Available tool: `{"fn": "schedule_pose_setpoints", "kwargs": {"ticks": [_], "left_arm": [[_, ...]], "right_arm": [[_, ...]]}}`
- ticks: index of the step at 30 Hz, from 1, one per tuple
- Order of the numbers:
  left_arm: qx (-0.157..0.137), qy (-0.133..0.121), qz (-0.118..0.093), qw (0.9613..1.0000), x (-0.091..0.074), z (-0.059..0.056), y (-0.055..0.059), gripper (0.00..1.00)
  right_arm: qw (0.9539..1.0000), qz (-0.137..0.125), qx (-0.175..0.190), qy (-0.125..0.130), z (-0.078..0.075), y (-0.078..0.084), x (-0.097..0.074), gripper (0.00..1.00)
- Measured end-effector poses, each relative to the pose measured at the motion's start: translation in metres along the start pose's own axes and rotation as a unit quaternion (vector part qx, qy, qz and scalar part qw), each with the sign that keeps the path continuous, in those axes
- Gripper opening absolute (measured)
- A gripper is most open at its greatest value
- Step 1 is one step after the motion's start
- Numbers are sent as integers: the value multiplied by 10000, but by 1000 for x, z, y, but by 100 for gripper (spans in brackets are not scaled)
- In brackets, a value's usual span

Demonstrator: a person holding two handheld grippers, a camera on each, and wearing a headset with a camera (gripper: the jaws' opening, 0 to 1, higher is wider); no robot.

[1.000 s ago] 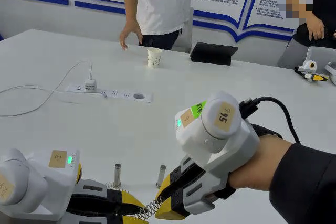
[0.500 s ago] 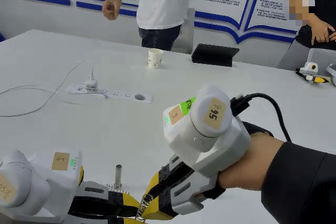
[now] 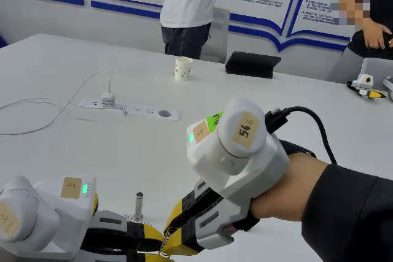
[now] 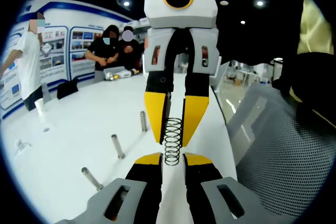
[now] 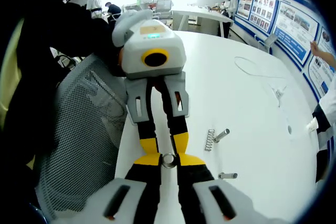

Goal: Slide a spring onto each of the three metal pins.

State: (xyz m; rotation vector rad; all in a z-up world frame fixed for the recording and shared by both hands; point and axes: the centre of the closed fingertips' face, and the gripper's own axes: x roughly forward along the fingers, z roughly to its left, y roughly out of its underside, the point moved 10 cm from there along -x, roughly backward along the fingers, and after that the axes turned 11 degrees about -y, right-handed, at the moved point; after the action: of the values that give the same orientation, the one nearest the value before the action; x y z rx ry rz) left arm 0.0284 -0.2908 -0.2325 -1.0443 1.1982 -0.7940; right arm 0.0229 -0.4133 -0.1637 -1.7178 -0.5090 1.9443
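Head view: the left gripper (image 3: 152, 246) sits at the lower left edge, its jaws pointing right. One metal pin (image 3: 139, 205) stands upright on the white worktop (image 3: 184, 133) just behind those jaws. The spring (image 3: 164, 243) hangs between the two sets of yellow tips. The right gripper (image 3: 174, 245), held in a hand (image 3: 288, 191), points down and left and meets the left gripper tip to tip. Farther back on the worktop are a power strip (image 3: 132, 110) and, to its right, a paper cup (image 3: 182, 67).

Left gripper view: the near pin (image 4: 92, 178), middle pin (image 4: 118, 146) and far pin (image 4: 143, 121) stand in a row at the left, upright and bare, well apart from the spring. At centre, the spring runs straight along the jaw line. Its lower end lies between the left gripper's tips, which are set narrow, at coil width. Its upper part lies between the right gripper's fingertips (image 4: 195, 119), likewise narrow and clasping the coil.

Right gripper view: the spring appears end-on as a ring between the gripper's own tips. To the right, a loose spring (image 5: 210, 140) lies on the worktop just beside a metal pin.
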Motion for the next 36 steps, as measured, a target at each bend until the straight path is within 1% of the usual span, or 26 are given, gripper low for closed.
{"fn": "schedule_pose_setpoints", "kwargs": {"ticks": [2,7,15,21,26,31,36], "left_arm": [[-8,-43,37,10000,-1,1,1,21],[-62,-139,34,9999,-5,5,1,24],[-202,-359,65,9991,-16,13,5,33],[-279,-525,99,9982,-23,14,9,38],[-369,-701,133,9968,-30,17,13,44],[-464,-877,93,9950,-36,21,15,46],[-578,-1054,69,9927,-41,23,18,50]], "right_arm": [[10000,11,7,16,-1,0,-1,12],[10000,40,33,61,-4,3,-5,12],[9998,125,71,156,-9,7,-12,12],[9995,147,120,239,-14,10,-18,12],[9992,175,176,312,-18,14,-21,12],[9987,200,227,409,-23,18,-25,12],[9976,236,344,548,-34,24,-31,12]]}}
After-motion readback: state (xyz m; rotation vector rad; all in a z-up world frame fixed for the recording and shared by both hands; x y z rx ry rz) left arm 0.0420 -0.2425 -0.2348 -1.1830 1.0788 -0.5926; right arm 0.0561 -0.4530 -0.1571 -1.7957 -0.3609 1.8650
